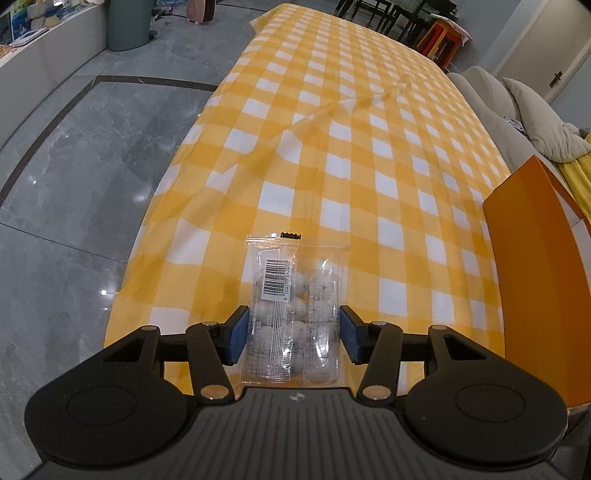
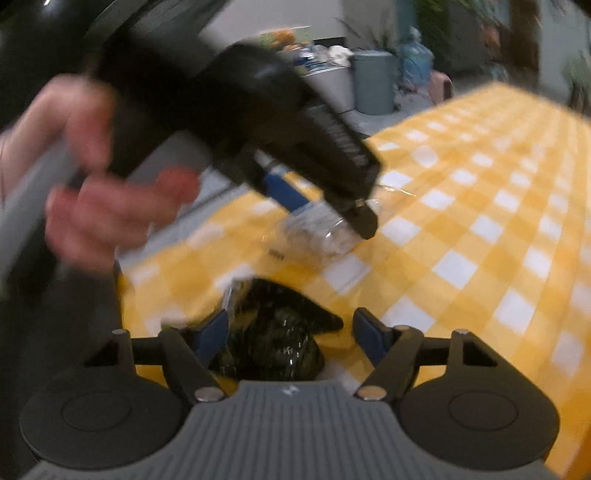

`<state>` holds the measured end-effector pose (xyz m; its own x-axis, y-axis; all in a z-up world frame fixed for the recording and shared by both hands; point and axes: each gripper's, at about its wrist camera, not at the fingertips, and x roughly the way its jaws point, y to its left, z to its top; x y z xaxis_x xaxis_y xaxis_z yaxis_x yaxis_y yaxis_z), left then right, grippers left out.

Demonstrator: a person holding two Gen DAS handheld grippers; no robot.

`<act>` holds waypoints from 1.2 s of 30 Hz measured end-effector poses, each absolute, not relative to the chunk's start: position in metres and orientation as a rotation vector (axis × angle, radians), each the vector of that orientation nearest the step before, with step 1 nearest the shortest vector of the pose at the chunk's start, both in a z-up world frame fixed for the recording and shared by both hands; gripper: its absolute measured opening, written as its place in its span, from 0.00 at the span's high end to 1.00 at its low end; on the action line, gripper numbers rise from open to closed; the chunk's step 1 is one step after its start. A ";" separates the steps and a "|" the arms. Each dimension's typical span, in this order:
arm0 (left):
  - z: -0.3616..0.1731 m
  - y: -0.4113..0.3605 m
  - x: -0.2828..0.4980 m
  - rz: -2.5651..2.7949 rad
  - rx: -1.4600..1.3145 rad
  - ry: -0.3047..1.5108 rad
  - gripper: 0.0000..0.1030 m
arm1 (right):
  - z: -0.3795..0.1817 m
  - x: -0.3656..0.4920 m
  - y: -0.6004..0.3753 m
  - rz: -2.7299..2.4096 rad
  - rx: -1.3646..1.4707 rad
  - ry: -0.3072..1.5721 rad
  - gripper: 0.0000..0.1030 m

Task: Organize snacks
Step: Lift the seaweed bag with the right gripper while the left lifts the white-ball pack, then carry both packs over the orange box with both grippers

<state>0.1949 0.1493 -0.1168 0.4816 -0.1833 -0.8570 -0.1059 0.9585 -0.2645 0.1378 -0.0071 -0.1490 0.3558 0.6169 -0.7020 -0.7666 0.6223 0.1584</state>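
A clear packet of white round candies [image 1: 293,310] with a barcode lies on the yellow checked tablecloth [image 1: 351,155]. My left gripper [image 1: 293,334] is open, its blue pads on either side of the packet with a small gap each side. In the blurred right wrist view my right gripper [image 2: 291,332] is open around a dark green shiny snack packet [image 2: 275,332] lying on the cloth. The left gripper [image 2: 325,206] and the clear packet [image 2: 321,236] show there too, with the hand that holds it [image 2: 96,192].
An orange box wall [image 1: 535,266] stands at the right of the table. The table's left edge drops to a grey tiled floor [image 1: 74,166]. A sofa with cushions [image 1: 524,110] is at the far right, and a grey bin [image 1: 129,22] at the back left.
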 end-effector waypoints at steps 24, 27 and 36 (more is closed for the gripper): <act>-0.060 0.136 0.176 -0.127 -0.339 0.917 0.43 | -0.104 0.131 -0.077 0.657 0.012 0.769 0.52; -0.041 0.129 0.172 -0.141 -0.340 0.871 0.43 | -0.082 0.127 -0.097 0.625 0.077 0.715 0.53; -0.001 0.094 0.169 -0.181 -0.312 0.817 0.43 | -0.020 0.123 -0.164 0.498 0.253 0.583 0.54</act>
